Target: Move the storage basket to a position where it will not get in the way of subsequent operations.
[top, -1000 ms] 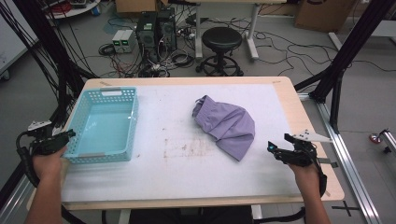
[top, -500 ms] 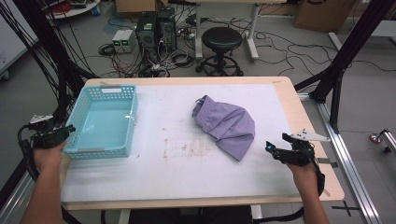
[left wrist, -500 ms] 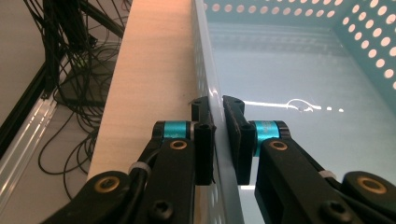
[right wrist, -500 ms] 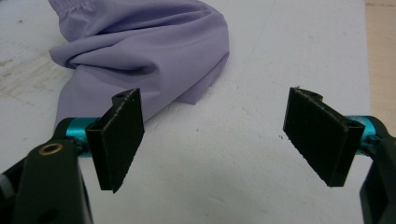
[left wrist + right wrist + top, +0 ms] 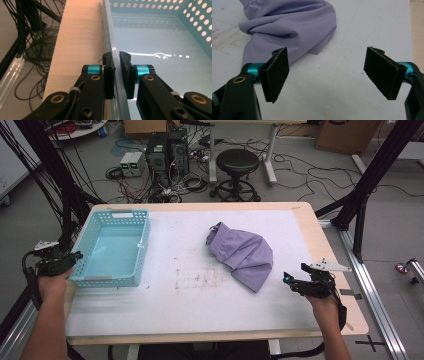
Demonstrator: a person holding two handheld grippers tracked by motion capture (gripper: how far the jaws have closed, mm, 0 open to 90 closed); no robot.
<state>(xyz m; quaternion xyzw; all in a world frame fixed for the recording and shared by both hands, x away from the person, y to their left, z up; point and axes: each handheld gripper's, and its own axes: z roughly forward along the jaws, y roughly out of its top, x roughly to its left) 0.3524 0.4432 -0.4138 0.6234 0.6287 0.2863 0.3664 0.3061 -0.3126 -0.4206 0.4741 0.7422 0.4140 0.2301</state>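
the left gripper (image 5: 117,67) bites on the near left wall of the basket (image 5: 175,30), one jaw outside and one inside, the thin pale rim pinched between the pads. from the left gripper view the wall runs away up the frame, and the lower end of it is hidden behind the black jaws. in the high view that gripper (image 5: 75,256) sits at the basket's (image 5: 116,215) front left corner, and how the pads meet the wall is too small to make out there.

the right gripper (image 5: 325,72) stands wide, its two pads well apart with bare white mat (image 5: 352,30) between them, holding nothing. its tips point toward the cloth (image 5: 292,27) and stay short of it; the left jaw covers a bit of the cloth's lower edge in the right gripper view, and the top of the cloth is cut off by the frame. in the high view the gripper (image 5: 287,279) hangs just beside the cloth's (image 5: 242,252) near right corner.

the basket is turquoise, rectangular, with rows of holes in its walls and nothing inside; it sits at the left end of the table (image 5: 325,240), partly over the mat's left edge. the cloth is lilac, crumpled in soft folds, lying right of the middle of the mat (image 5: 190,295).
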